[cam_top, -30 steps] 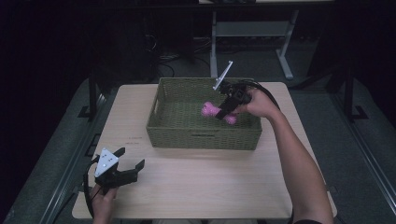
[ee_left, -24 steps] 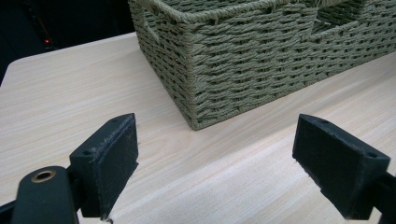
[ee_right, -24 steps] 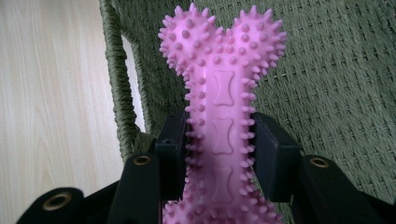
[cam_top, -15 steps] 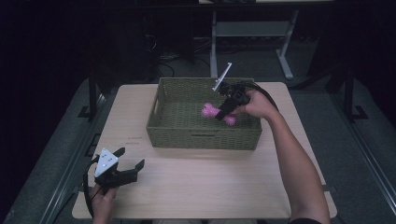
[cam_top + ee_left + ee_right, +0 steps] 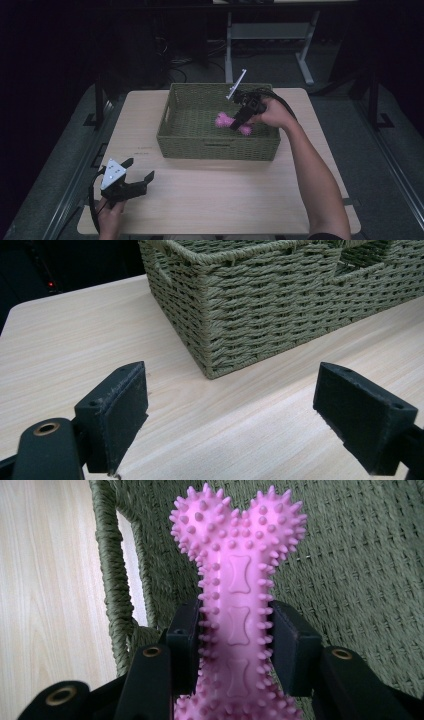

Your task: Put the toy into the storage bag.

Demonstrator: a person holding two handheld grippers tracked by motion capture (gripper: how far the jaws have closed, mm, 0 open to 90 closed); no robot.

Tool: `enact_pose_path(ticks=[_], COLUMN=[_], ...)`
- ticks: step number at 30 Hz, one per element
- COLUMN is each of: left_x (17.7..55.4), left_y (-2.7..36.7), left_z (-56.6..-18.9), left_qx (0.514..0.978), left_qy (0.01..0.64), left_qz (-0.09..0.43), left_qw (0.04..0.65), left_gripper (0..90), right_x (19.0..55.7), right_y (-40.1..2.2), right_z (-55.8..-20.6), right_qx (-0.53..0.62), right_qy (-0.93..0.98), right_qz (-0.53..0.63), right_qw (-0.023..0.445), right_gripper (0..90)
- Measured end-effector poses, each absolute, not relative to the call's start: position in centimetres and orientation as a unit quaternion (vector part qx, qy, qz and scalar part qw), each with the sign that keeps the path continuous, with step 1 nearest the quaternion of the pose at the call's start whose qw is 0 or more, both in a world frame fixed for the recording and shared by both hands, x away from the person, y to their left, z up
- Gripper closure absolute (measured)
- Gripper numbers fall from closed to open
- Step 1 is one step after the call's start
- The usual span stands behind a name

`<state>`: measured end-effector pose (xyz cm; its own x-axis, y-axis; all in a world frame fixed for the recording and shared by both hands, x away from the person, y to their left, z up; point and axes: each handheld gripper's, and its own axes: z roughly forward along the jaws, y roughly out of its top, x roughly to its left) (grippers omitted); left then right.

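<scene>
Inside the olive woven rectangular basket (image 5: pixel 218 142), my right gripper (image 5: pixel 239 120) clamps a pink spiky rubber bone toy (image 5: pixel 235 605) across its shaft. Its long axis runs along the jaws, free knobbed end pointing away from the camera toward the basket wall. My left gripper (image 5: pixel 141 182) sits released, jaws wide, on the pale wood table (image 5: pixel 210 195). Dark room, grey desk frame (image 5: pixel 265 35) behind.

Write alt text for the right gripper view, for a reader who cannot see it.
A pink spiky bone-shaped toy is clamped by its shaft between the two black jaws of the right tool, its knobbed end pointing up. Behind it lie the woven green basket, with a handle opening at left, and pale wooden table.
</scene>
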<state>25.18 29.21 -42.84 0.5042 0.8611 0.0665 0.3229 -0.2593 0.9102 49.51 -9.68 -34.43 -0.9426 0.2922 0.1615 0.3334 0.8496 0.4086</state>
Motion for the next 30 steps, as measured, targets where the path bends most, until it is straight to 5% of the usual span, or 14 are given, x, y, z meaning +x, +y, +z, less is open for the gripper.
enact_pose_path(ticks=[30], left_x=[25.2], left_y=[29.2], left_z=[-42.9], left_qx=[0.737], left_qy=[0.402], left_qz=[0.293], left_qw=[0.457], left_gripper=[13.8], right_x=[49.3], right_y=[-10.0], right_z=[-36.7], right_qx=[-0.174], right_qy=[-0.960], right_qz=[-0.209], right_qw=[0.064], right_gripper=[57.9])
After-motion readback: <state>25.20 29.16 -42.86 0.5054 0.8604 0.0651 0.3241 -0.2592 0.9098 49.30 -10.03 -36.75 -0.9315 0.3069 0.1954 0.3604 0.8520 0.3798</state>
